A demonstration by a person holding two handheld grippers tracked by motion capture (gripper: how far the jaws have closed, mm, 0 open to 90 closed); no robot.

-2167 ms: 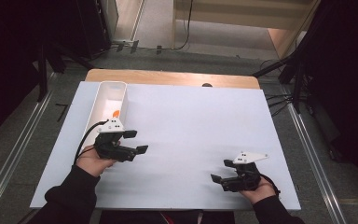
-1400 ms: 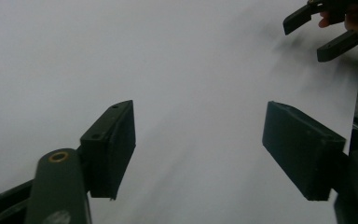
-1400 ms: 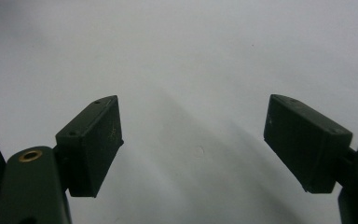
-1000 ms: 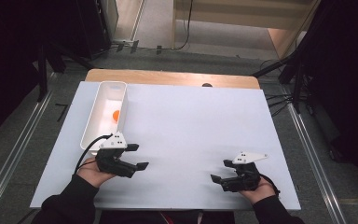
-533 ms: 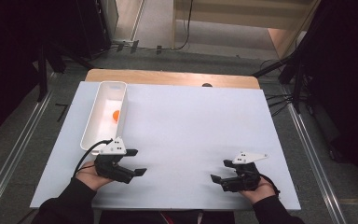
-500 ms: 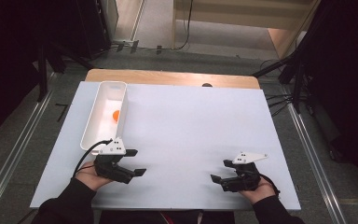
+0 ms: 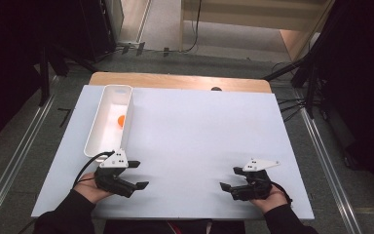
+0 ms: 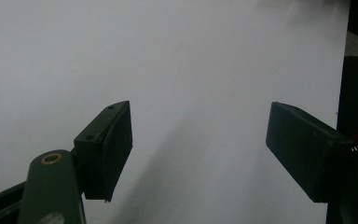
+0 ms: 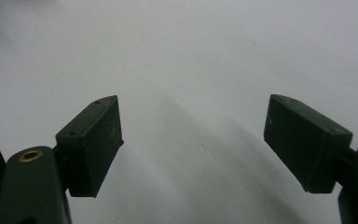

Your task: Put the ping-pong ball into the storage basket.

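left gripper (image 7: pixel 137 174): jaws apart, empty, near the table's (image 7: pixel 199 126) front-left corner | orange ball (image 7: pixel 121 120): inside the white tray (image 7: pixel 95 130) along the left edge, beyond this gripper | tray's long axis: front-to-back | right gripper (image 7: pixel 230 178): open, empty, farther.

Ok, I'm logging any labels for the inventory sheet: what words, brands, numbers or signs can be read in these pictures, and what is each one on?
None: no readable text in any view.
White bin: plain walls, no label.
Orange ball in the bin: no marking that can be made out.
White table sheet: blank.
Left tongs and right tongs: no print visible on the black pads or the grey plates.
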